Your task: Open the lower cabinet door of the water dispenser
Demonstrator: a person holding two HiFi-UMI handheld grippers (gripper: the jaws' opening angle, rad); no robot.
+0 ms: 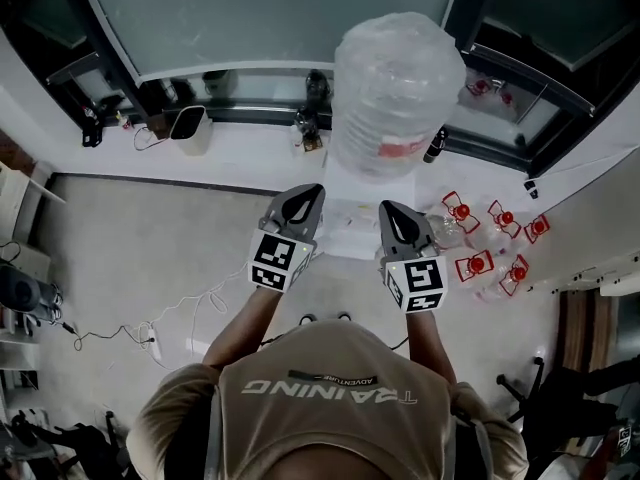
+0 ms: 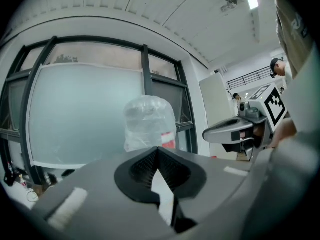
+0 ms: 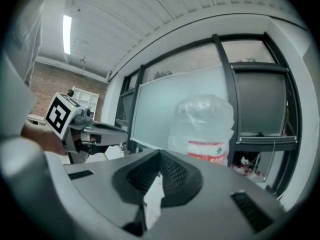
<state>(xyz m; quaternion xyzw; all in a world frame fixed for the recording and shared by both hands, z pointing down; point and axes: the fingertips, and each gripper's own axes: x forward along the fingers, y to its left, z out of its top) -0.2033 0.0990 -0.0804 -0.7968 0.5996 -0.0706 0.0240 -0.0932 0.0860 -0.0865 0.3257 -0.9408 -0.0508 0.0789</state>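
Plainly, both tools are clenched on nothing. In the left gripper view we see the left gripper [image 2: 159,152] with its ribbed pads [image 2: 145,166] meeting at the tips, and no object sits between them. The right gripper [image 3: 160,158] looks the same in its own view, tips together and empty. From the head view the two sit side by side, a little apart and pointing the same way. Each has its marker cube on the near end, the left cube [image 1: 280,261] and the right cube [image 1: 417,283]. A forearm runs back from each to the person's shirt [image 1: 330,388].

Straight ahead of both sets of tips, and partly between them, stands the water dispenser [image 1: 350,230]. Only its white top shows from above. We cannot see its lower cabinet door in any view. It lies below the level of the grippers, under that top. On the dispenser sits the large clear water bottle [image 1: 395,88] with a red label, filling the middle of both gripper views just beyond the tips.

Off to the right of the right gripper, a cluster of clear bottles with red caps [image 1: 477,265] rests on the floor. Well to the left of the left gripper and further ahead is a white bin [image 1: 192,130]. Cables [image 1: 150,336] trail on the floor nearer the person on that side. Beyond the dispenser is a dark-framed window [image 1: 270,13].
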